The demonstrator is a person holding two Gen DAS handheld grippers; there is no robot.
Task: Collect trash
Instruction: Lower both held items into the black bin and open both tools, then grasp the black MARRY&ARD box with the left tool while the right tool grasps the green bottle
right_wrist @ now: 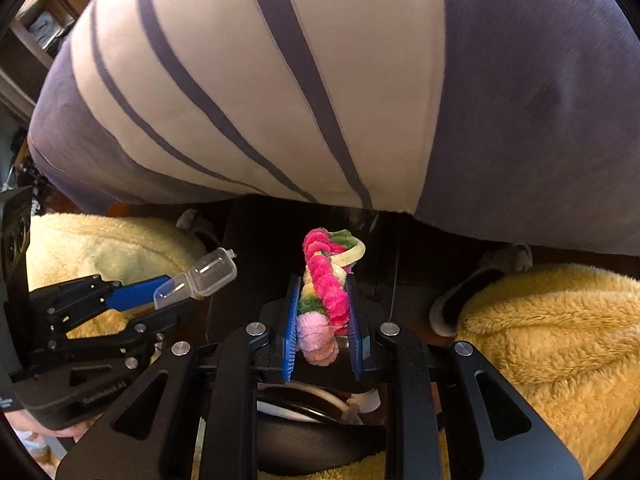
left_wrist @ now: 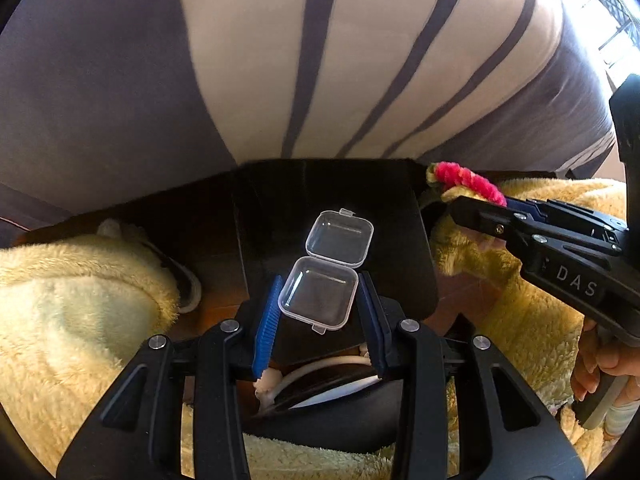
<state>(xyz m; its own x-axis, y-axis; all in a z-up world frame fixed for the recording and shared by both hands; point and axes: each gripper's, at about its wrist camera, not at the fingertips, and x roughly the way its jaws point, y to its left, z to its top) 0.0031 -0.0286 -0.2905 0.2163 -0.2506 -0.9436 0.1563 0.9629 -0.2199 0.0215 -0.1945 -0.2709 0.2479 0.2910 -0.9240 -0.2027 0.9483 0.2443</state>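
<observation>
- At lower centre, a clear plastic hinged box (left_wrist: 326, 268), lid open, is clamped by the left gripper (left_wrist: 320, 312).
- Twisted pipe cleaners (right_wrist: 326, 292) are pinched in the right gripper (right_wrist: 324, 320).
- Yellow fleece (left_wrist: 80, 300) flanks a dark bin (left_wrist: 280, 208).
- Striped bedding (left_wrist: 320, 60) fills the upper frame.

Two black plastic grippers, left gripper (left_wrist: 320, 300) and right gripper (right_wrist: 323, 312), each have ribbed blue pads (left_wrist: 267, 320), round silver screws (left_wrist: 230, 325) and white lettering on the body. The person wears fluffy cream-yellow trousers (right_wrist: 540, 340).
</observation>
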